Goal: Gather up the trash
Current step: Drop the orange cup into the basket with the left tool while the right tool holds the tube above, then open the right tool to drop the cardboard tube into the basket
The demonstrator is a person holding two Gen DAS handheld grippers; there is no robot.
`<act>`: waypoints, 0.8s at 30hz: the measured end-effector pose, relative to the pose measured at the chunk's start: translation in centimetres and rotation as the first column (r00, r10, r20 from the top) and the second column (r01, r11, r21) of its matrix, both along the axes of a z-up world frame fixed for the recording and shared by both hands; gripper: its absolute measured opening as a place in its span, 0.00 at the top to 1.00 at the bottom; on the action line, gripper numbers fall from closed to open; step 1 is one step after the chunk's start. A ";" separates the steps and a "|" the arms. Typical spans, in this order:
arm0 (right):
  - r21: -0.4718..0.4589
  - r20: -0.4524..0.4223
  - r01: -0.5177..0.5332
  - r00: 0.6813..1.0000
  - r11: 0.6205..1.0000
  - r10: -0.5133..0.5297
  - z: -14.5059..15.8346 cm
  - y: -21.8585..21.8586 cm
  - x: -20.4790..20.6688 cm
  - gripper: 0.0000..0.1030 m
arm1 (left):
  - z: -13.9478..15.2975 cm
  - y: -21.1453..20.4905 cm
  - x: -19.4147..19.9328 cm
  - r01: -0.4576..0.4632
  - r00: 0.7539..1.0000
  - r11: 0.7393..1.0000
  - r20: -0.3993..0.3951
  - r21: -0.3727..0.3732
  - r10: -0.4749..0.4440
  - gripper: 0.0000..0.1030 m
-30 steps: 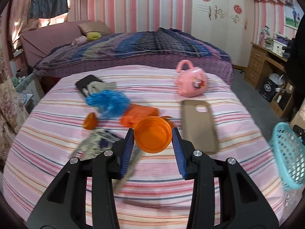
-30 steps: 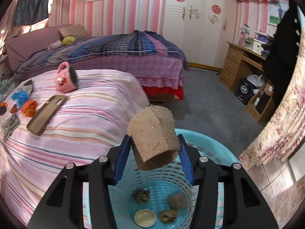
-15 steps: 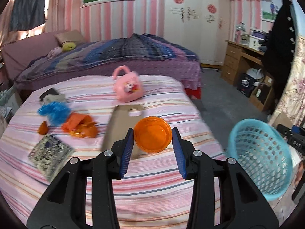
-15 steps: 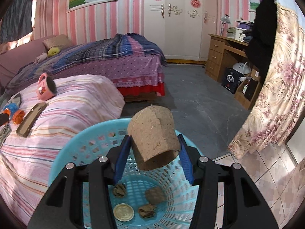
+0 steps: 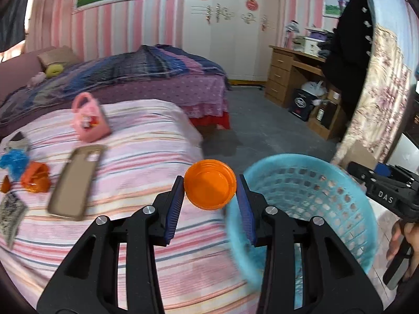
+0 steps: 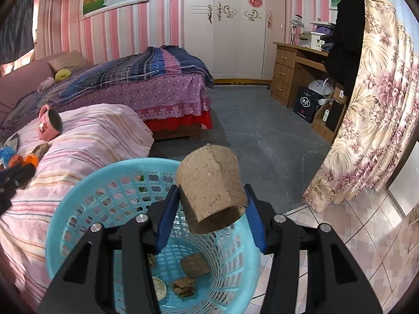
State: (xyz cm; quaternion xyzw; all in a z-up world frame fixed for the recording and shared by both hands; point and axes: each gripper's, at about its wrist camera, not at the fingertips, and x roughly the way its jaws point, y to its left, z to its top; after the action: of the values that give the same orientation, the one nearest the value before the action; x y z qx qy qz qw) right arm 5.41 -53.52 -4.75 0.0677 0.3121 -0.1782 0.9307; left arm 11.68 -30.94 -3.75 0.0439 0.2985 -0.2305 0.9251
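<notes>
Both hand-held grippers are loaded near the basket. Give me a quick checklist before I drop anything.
1. Right hand-held gripper shut on brown cardboard tube: ok.
2. Tube above blue basket opening: ok.
3. Left hand-held gripper shut on orange cap: ok.
4. Cap above the basket opening: not ok, it hangs over the bed edge beside the rim.
5. Room left in basket: ok, few scraps at bottom.
</notes>
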 end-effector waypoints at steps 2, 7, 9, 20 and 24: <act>0.000 0.002 0.005 1.000 1.000 -0.005 -0.1 -0.4 -0.1 0.52 | -0.4 -1.7 -0.2 0.027 1.000 0.999 0.004 0.019 -0.027 0.62; 0.001 -0.004 0.022 1.000 1.000 -0.022 -0.3 -1.3 -0.4 0.52 | -0.8 -4.4 -1.0 0.079 0.997 0.996 -0.004 0.038 -0.079 0.62; 0.013 -0.003 0.036 0.999 0.999 -0.036 -0.4 -1.9 -0.9 0.52 | -0.9 -5.0 -1.2 0.096 0.995 0.994 -0.012 0.045 -0.096 0.52; 0.006 -0.014 0.011 1.000 1.000 -0.011 -0.6 -1.3 -0.8 0.52 | 0.4 -2.0 -1.1 0.014 0.998 0.996 0.065 0.086 -0.020 0.11; -0.005 -0.020 -0.017 1.000 1.000 0.017 -0.6 -0.3 -0.3 0.52 | 0.9 1.1 -0.4 -0.046 0.996 0.995 0.074 0.086 0.039 0.08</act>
State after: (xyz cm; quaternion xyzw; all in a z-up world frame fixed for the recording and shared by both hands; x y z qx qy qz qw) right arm 5.10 -53.83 -5.32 0.0607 0.3216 -0.1717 0.9292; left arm 11.31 -29.79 -2.83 0.0866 0.2756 -0.1956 0.9372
